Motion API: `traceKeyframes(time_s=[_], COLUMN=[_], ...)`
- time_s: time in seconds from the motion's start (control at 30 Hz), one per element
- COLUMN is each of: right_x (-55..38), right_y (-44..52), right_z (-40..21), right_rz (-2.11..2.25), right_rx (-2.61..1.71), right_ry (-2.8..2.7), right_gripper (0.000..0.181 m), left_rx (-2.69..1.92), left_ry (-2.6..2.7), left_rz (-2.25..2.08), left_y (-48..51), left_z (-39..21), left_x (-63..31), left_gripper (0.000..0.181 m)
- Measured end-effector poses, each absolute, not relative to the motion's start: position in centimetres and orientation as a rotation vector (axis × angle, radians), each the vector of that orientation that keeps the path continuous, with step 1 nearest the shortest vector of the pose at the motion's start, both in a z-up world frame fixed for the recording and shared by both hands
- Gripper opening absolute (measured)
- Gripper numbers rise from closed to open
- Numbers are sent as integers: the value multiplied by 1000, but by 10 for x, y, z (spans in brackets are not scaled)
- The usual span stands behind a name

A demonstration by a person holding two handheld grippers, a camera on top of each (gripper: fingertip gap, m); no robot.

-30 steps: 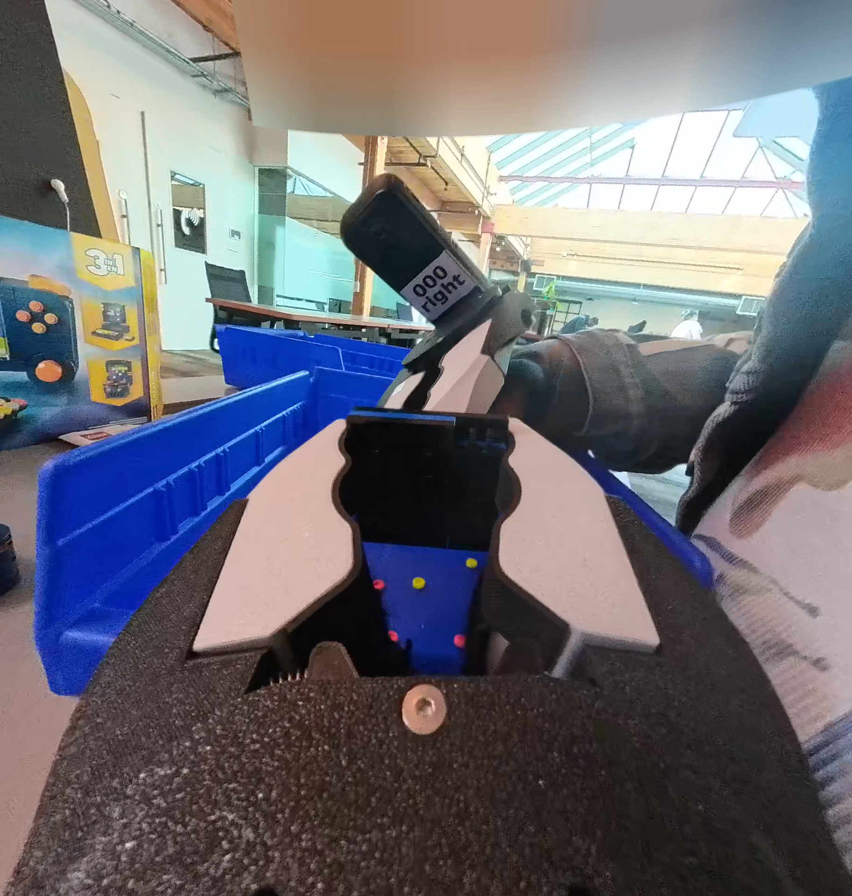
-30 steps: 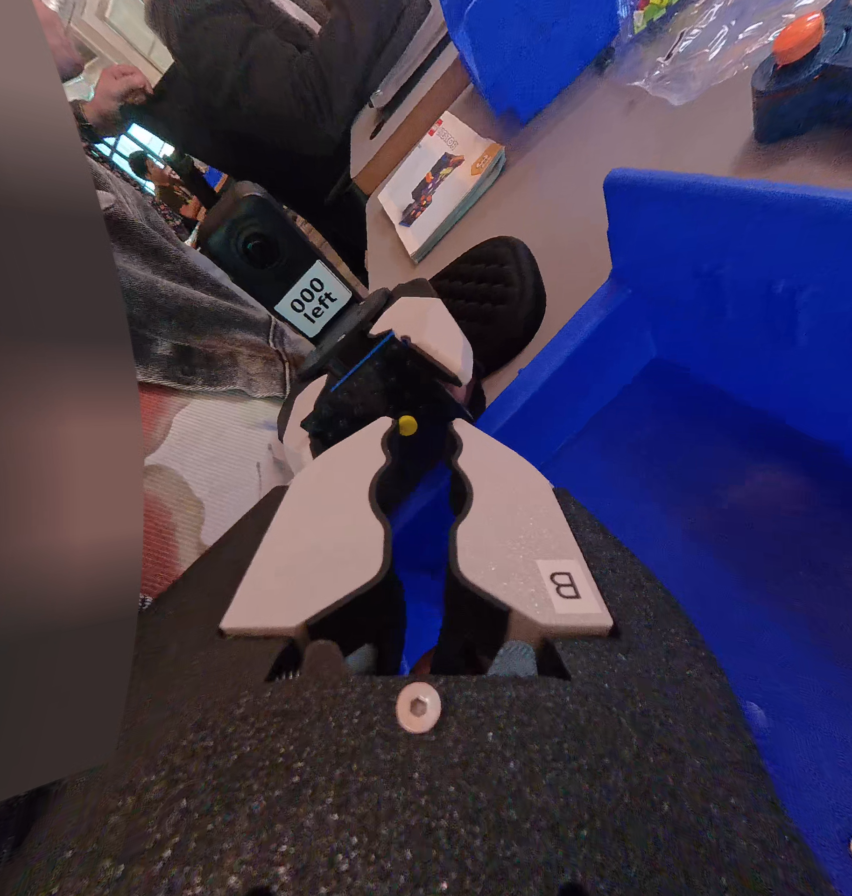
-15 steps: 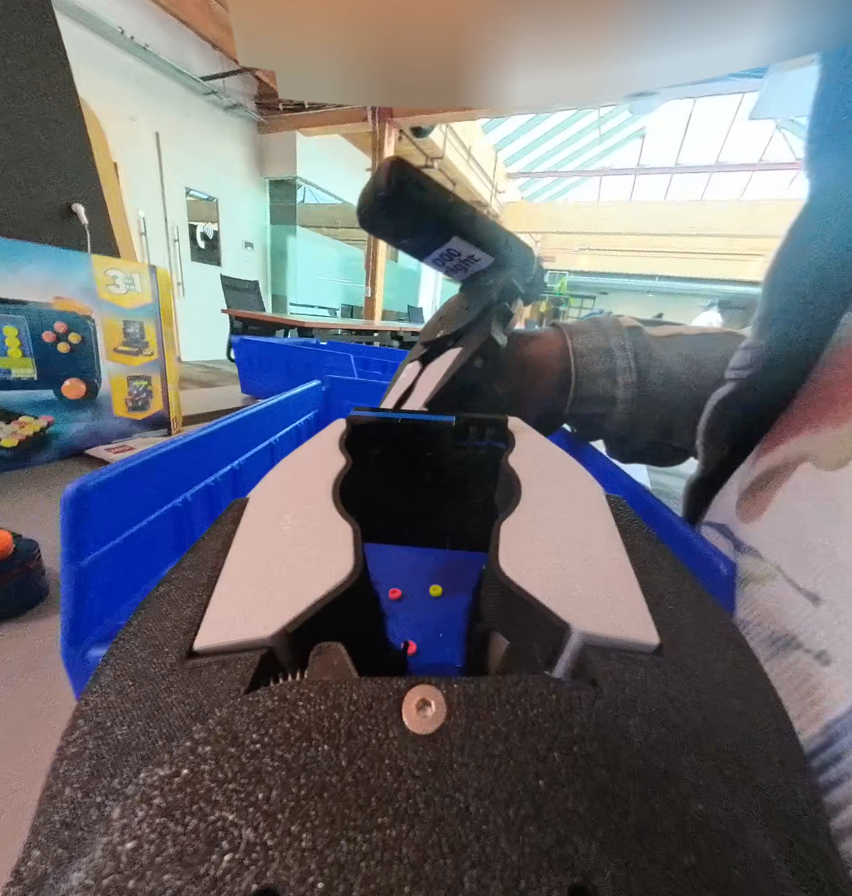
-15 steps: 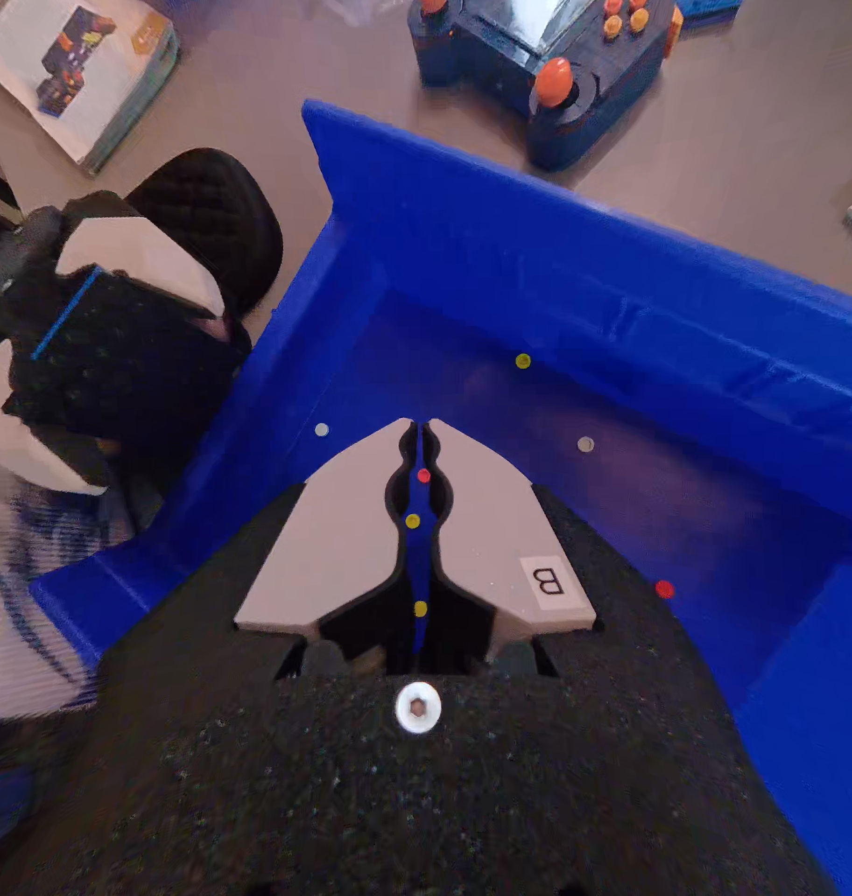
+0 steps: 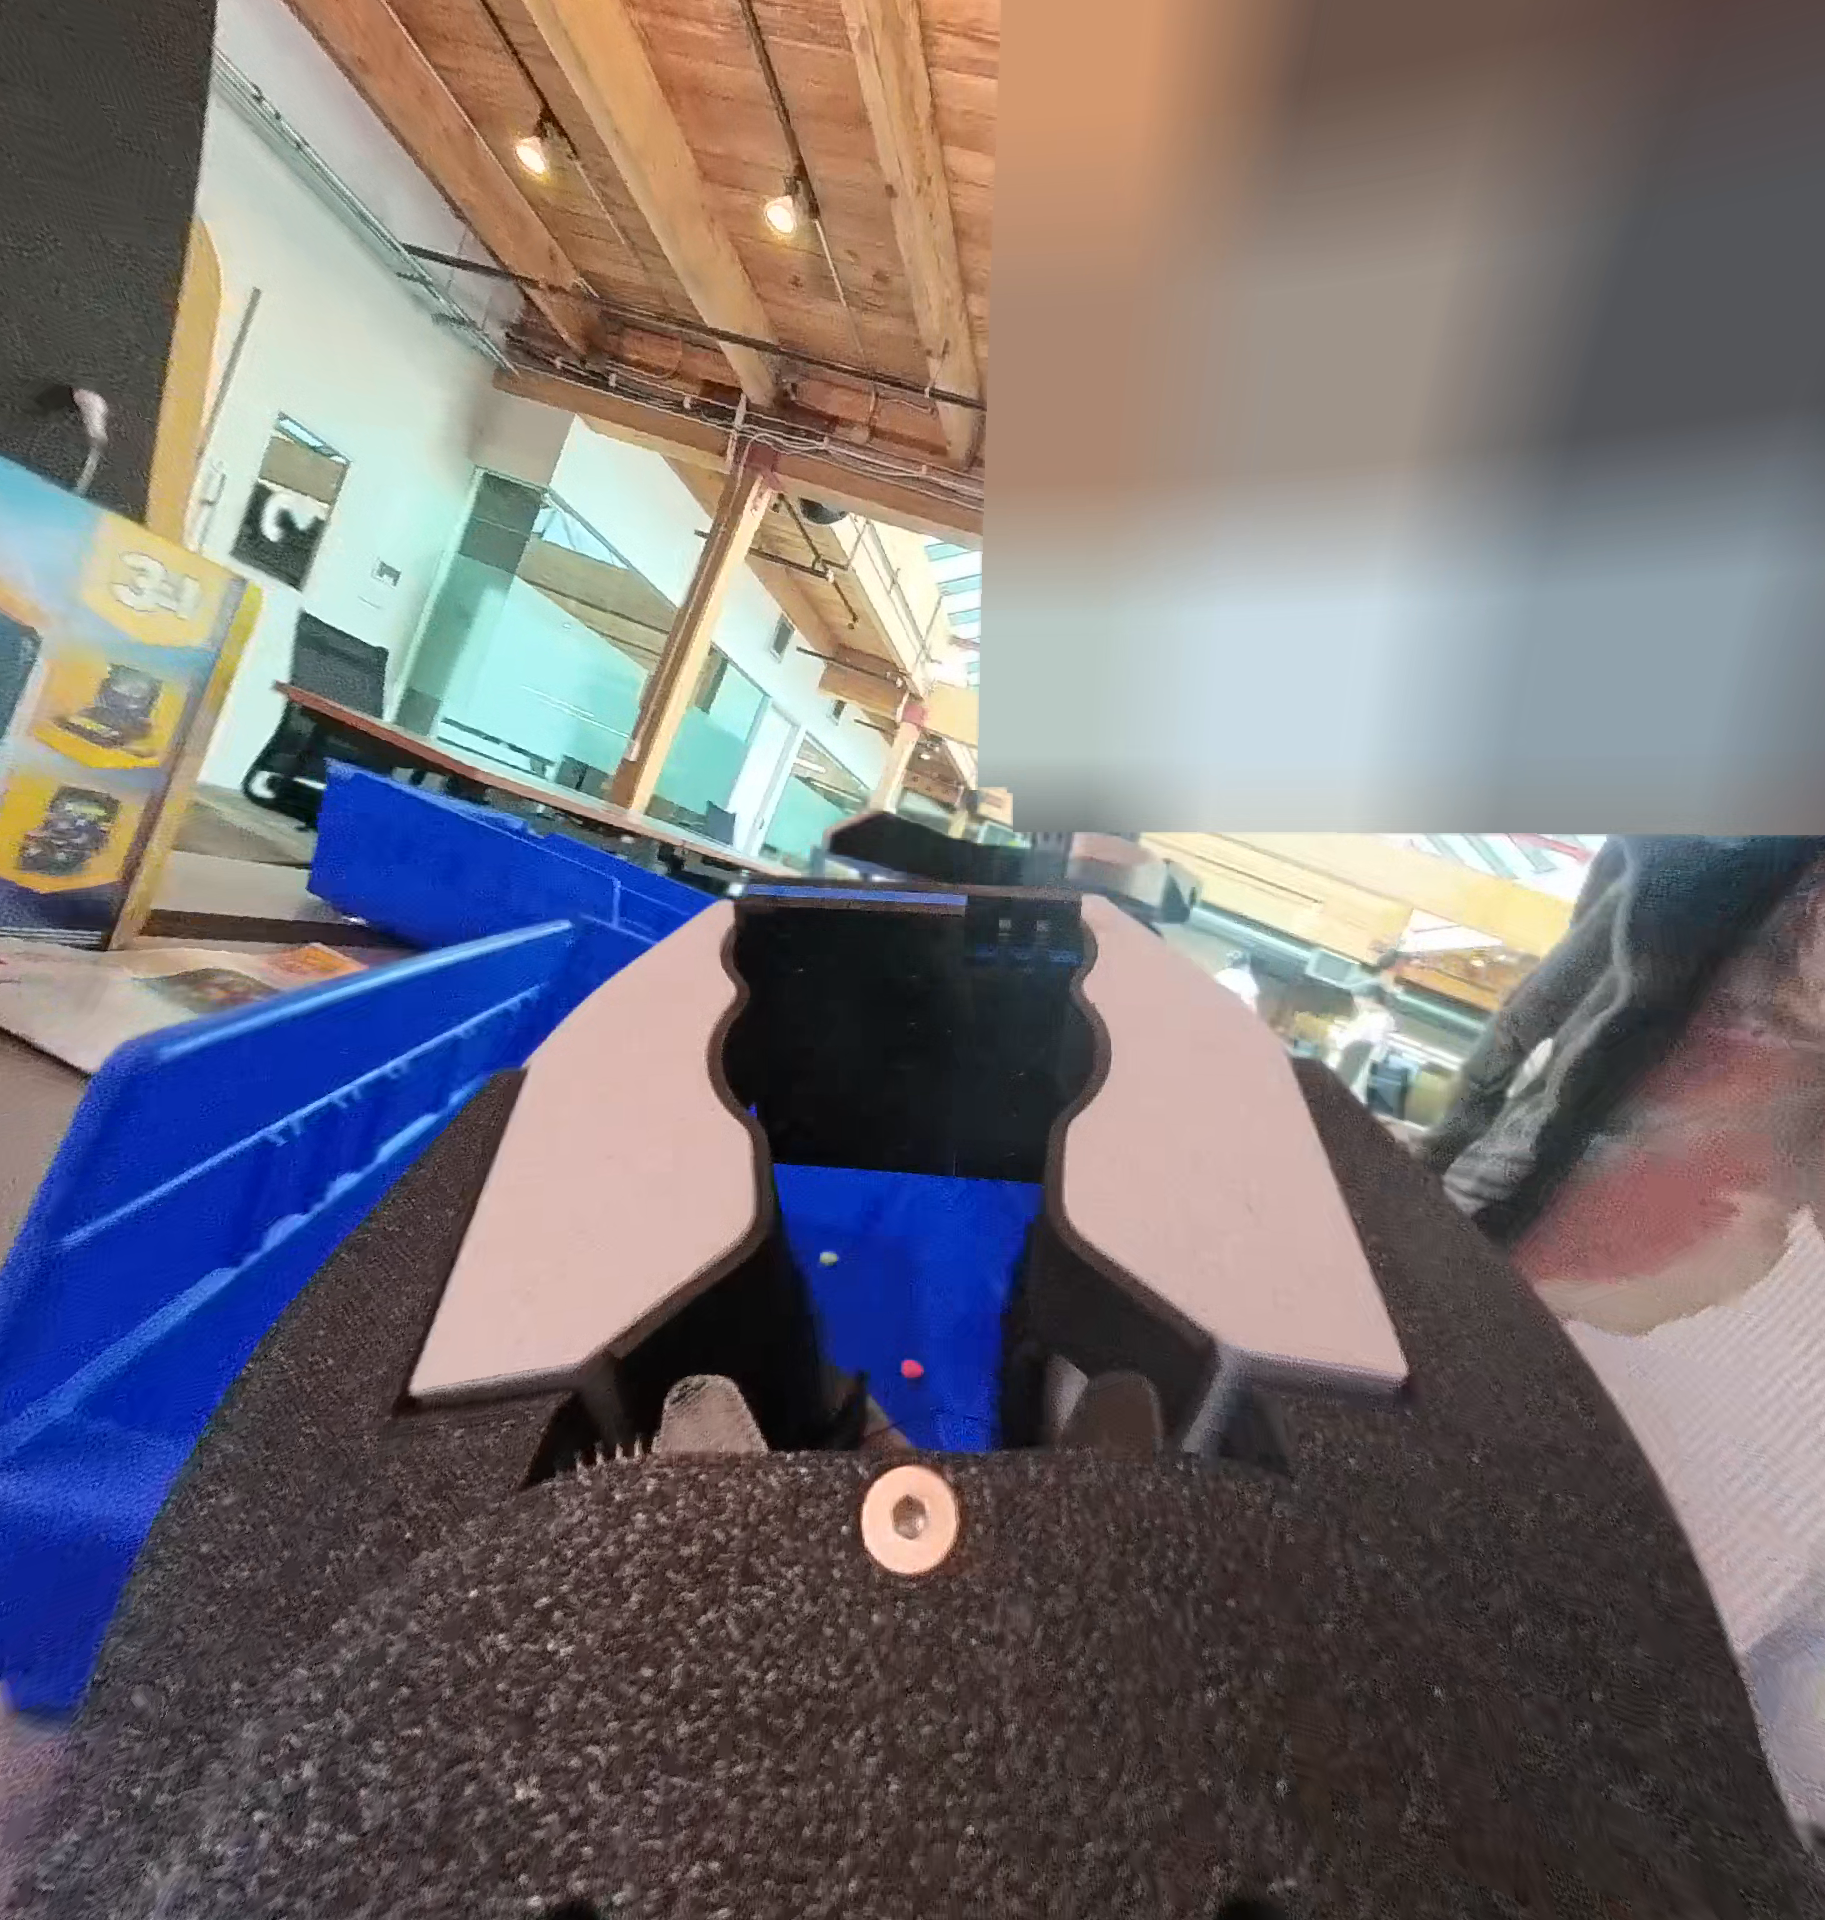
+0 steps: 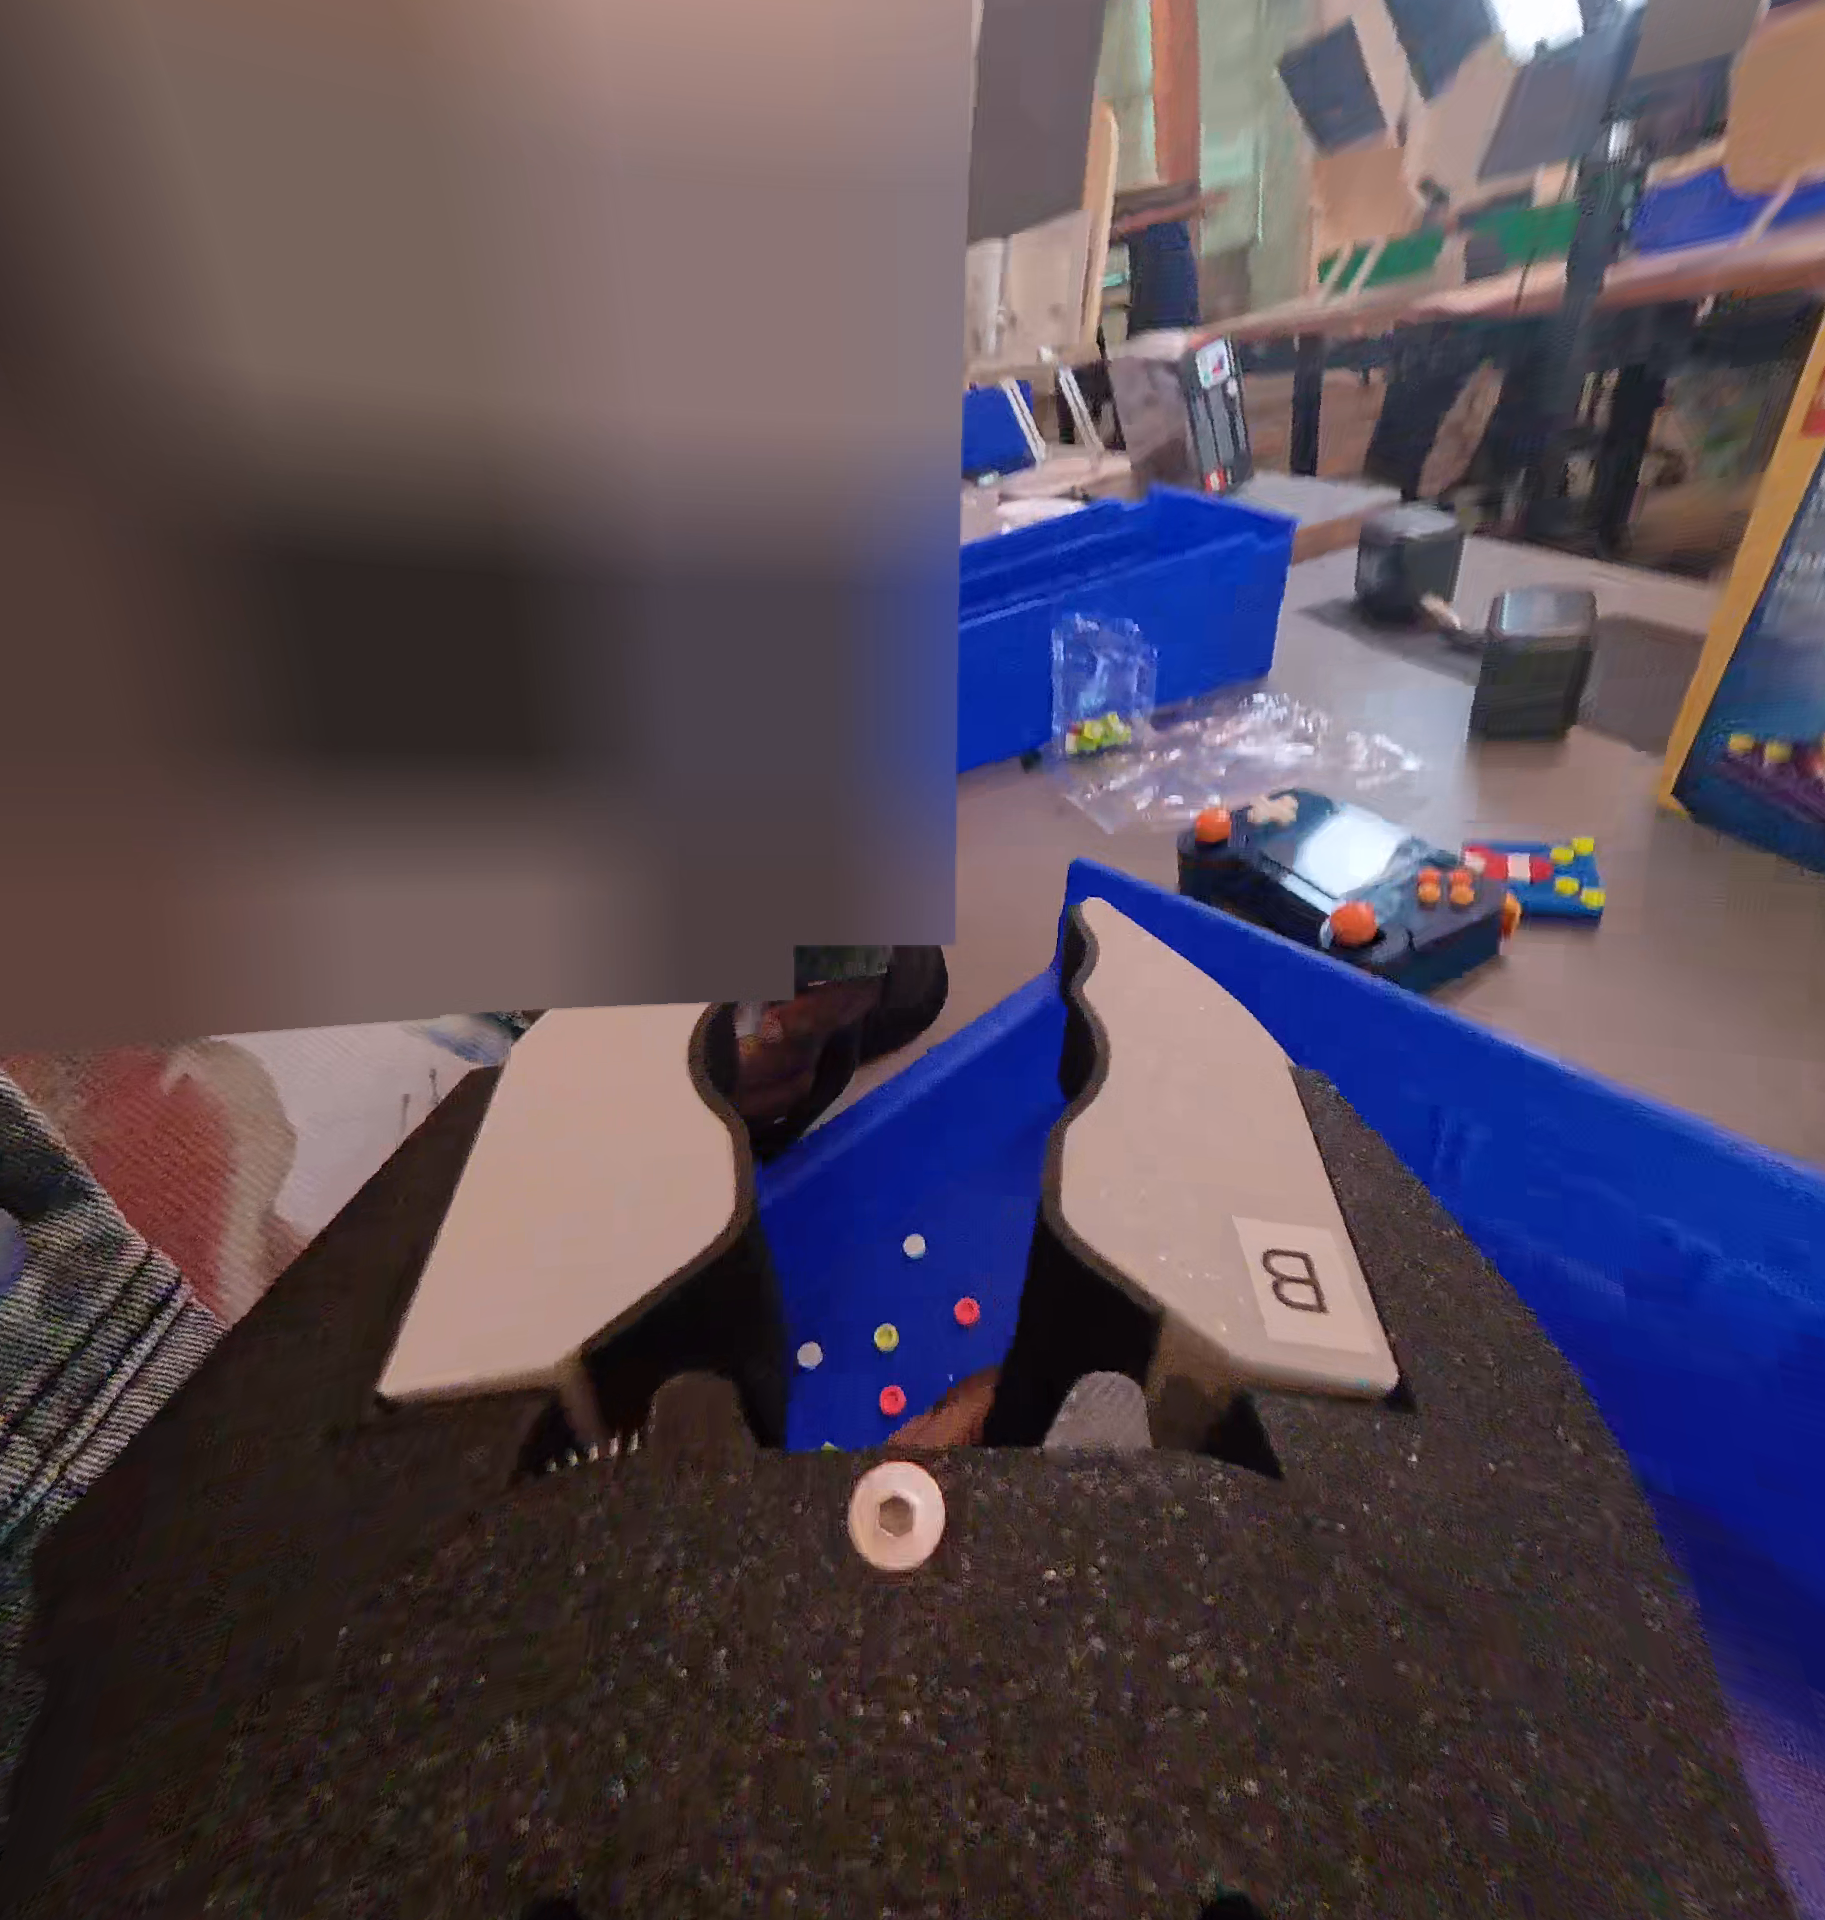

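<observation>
A grey surface (image 6: 1666,997) in a timber-ceilinged hall carries a blue bin (image 6: 1510,1174), a dark brick-built game console (image 6: 1344,894), crumpled clear bags (image 6: 1230,748) and a colourful box (image 6: 1812,665). A black plate (image 5: 903,1049) with a blue top edge is gripped between the left tongs (image 5: 903,1049), above the bin's floor, where small round studs (image 5: 910,1369) lie. The right tongs (image 6: 897,1101) are held wide and empty over more studs (image 6: 885,1337) in the bin.
</observation>
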State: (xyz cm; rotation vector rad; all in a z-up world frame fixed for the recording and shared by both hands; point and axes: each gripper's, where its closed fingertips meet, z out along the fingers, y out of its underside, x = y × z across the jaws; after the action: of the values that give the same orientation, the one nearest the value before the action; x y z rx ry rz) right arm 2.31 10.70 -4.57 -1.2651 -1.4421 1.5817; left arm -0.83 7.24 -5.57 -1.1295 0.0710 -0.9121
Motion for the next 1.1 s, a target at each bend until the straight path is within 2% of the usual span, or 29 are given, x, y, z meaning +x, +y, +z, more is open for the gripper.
traceKeyframes(time_s=[0.13,0.23,0.33,0.43,0.57,0.63,0.67,0.7,0.87,0.97,1.1], right_x=[28,25,17,6,-1,1,2,3,26,37,33], right_y=[91,72,49,32,8,-3,-7,-8,9,40,82], right_z=[-28,-22,-27,-33,-39,-44,-41,-37,-10,-4,28], right_rz=[1462,1249,1084,917,789,720,682,641,622,768,1043], right_rx=[-972,-710,-534,-385,-213,-131,-107,-109,-333,-583,-833], right_ry=[-1431,-1481,-1605,-1725,-1822,-1850,-1815,-1772,-1581,-1509,-1396], right_gripper=[85,97,93,81,78,54,54,54,54,54,54], left_rx=[-1085,-1071,-1129,-1197,-1306,-1355,-1374,-1381,-1215,-1121,-1079], left_ry=[60,52,77,152,234,284,300,330,399,490,712], left_rz=[-1146,-1312,-1354,-1378,-1416,-1419,-1404,-1377,-839,-410,-174], left_y=[68,64,61,51,35,25,21,16,9,11,29], left_z=[-36,-25,-23,-23,-26,-26,-25,-22,10,26,47], left_x=[-5,-3,4,17,36,45,48,50,29,3,-4], left_gripper=[55,53,54,55,57,59,61,66,142,146,145])
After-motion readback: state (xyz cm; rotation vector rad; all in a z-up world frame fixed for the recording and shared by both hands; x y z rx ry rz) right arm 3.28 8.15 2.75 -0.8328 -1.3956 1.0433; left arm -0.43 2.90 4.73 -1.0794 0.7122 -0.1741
